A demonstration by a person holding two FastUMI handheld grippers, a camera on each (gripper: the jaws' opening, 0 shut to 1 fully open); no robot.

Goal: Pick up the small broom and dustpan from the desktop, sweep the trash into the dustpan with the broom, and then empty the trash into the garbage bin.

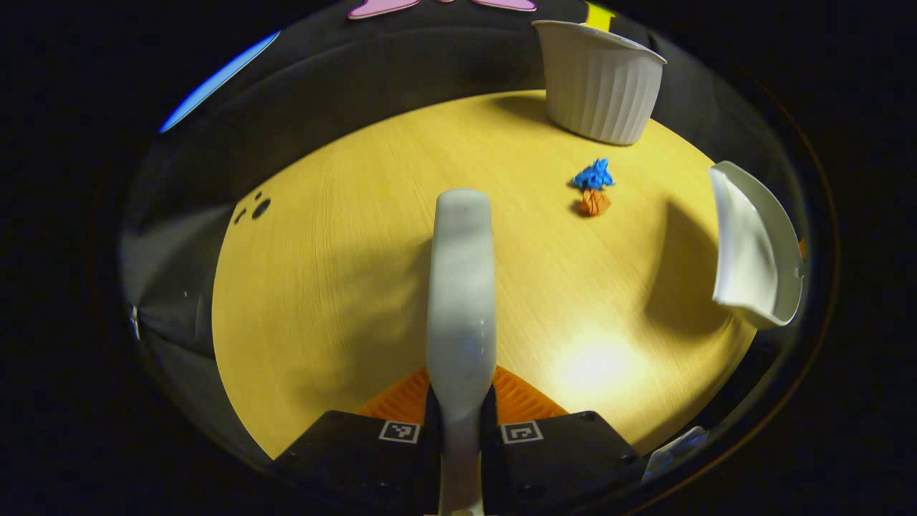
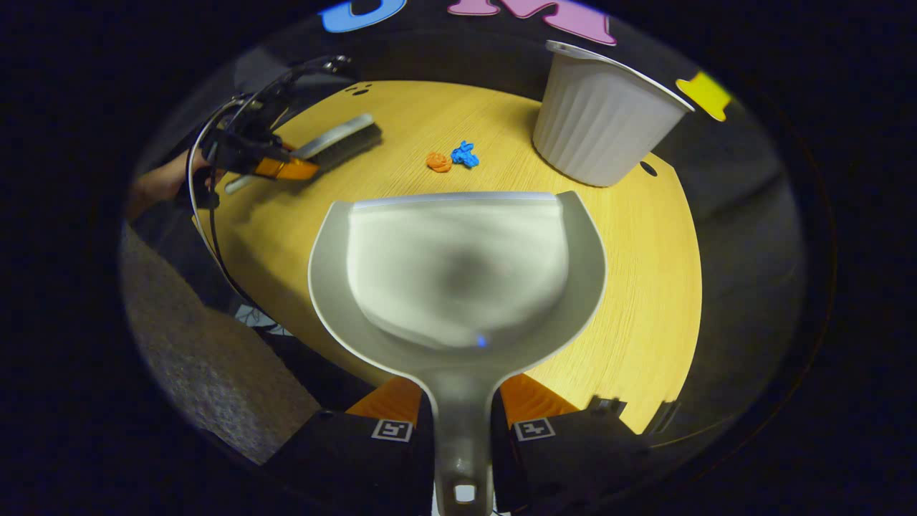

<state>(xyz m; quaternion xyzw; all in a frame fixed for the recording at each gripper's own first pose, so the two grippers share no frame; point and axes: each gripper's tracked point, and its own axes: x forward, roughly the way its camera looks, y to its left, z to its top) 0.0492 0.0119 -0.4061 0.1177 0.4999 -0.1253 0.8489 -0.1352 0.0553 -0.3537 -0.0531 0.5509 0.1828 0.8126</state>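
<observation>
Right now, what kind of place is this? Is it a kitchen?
Probably not a kitchen. It looks like a practice booth: a round wooden table with black cloth behind it, a white ribbed bin, two scraps of trash, and a broom and dustpan held in grippers.

Broom (image 1: 462, 287) bristles hidden beneath its own back in the left gripper view, dustpan (image 1: 756, 247) partly cut off at the right edge, dustpan handle (image 2: 458, 430) end covered between the right gripper's fingers (image 2: 534, 401).
</observation>
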